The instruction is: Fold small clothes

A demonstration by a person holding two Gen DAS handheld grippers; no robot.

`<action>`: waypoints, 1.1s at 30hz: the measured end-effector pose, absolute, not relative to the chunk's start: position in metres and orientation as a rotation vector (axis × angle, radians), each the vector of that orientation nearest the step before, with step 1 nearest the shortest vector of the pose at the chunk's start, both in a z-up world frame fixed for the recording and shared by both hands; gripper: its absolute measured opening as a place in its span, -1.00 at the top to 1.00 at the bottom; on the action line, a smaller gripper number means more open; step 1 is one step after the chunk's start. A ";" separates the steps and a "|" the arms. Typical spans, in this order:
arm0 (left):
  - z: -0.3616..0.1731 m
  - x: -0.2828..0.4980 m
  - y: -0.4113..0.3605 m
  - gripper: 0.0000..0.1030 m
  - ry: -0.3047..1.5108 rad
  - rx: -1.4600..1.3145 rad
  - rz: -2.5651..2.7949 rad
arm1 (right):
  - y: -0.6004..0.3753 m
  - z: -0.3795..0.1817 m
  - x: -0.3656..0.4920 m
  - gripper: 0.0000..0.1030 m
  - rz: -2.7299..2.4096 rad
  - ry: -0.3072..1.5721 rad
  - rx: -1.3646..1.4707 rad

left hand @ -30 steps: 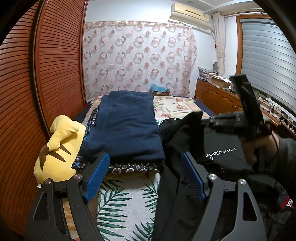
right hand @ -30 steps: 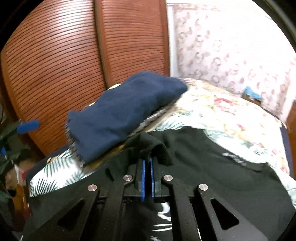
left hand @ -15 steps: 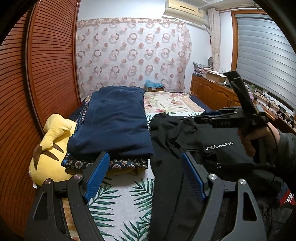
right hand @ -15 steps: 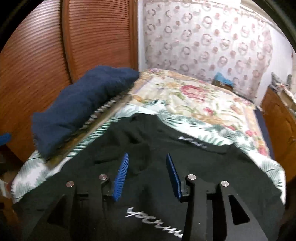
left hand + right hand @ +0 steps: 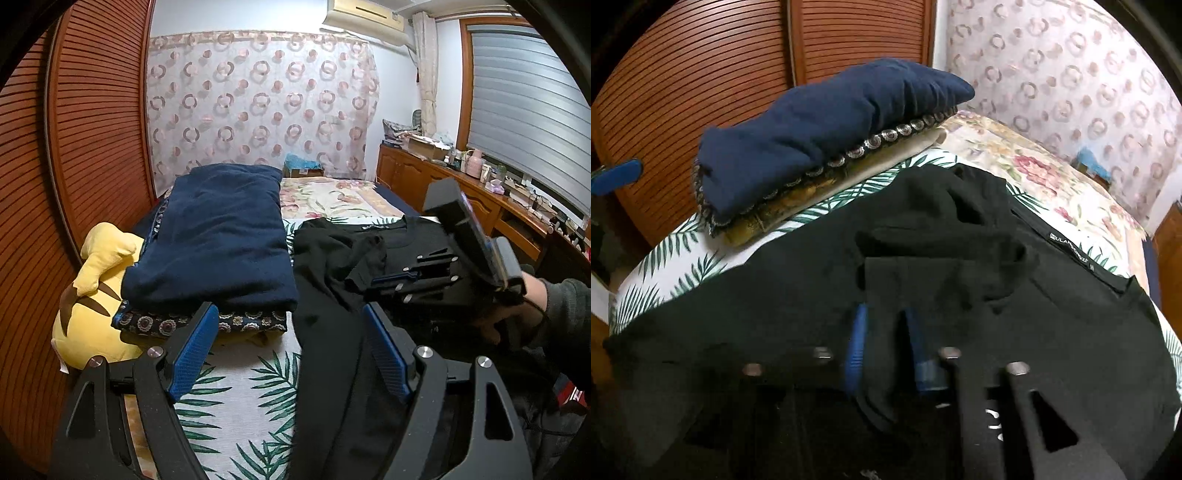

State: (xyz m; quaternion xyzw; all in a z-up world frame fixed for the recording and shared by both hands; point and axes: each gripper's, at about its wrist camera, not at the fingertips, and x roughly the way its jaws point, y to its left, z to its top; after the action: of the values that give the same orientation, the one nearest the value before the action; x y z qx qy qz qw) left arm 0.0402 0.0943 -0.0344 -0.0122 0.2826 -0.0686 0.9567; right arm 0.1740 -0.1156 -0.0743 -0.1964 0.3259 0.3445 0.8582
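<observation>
Bed [image 5: 236,373], black shirt [image 5: 820,295] fold hiding right hand-held gripper [image 5: 886,332] pads

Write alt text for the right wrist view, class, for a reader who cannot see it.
The right gripper, blurred, pinches a fold of the black cotton T-shirt spread on a leaf-print bedsheet. Behind lies a folded navy blanket before slatted wooden doors.
</observation>
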 end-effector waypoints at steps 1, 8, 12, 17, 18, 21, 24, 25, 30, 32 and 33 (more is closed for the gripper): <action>-0.035 0.041 0.093 -0.56 0.576 -0.026 -0.142 | -0.120 -0.071 0.174 0.94 0.724 0.681 -0.406; -0.033 0.050 0.084 -0.56 0.585 -0.011 -0.165 | -0.179 -0.015 0.168 0.95 0.619 0.597 -0.268; -0.030 0.060 0.074 -0.56 0.587 -0.001 -0.186 | -0.224 -0.005 0.157 0.95 0.531 0.612 -0.163; -0.029 0.083 0.057 -0.56 0.605 0.021 -0.209 | -0.255 0.004 0.142 0.79 0.459 0.590 -0.157; -0.028 0.086 0.054 -0.56 0.608 0.025 -0.212 | -0.261 0.005 0.140 0.68 0.453 0.588 -0.153; -0.026 0.103 0.045 -0.56 0.621 0.045 -0.216 | -0.271 0.010 0.126 0.26 0.438 0.572 -0.162; -0.025 0.118 0.037 -0.53 0.631 0.063 -0.225 | -0.272 0.003 0.120 0.09 0.436 0.584 -0.180; -0.025 0.126 0.035 -0.47 0.641 0.066 -0.234 | -0.274 -0.002 0.125 0.09 0.433 0.594 -0.188; -0.029 0.165 0.023 0.07 0.708 0.100 -0.262 | -0.279 -0.023 0.149 0.09 0.437 0.651 -0.215; -0.031 0.180 0.017 0.16 0.734 0.115 -0.264 | -0.284 -0.024 0.157 0.08 0.436 0.669 -0.216; -0.032 0.189 0.013 0.19 0.750 0.123 -0.266 | -0.286 -0.027 0.161 0.09 0.433 0.675 -0.220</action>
State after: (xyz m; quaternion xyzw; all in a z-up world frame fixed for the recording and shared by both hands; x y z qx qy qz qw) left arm 0.1890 0.0134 -0.0320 0.0600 0.3647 -0.1293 0.9201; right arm 0.1613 -0.2858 -0.0267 -0.1069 0.3277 0.2105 0.9148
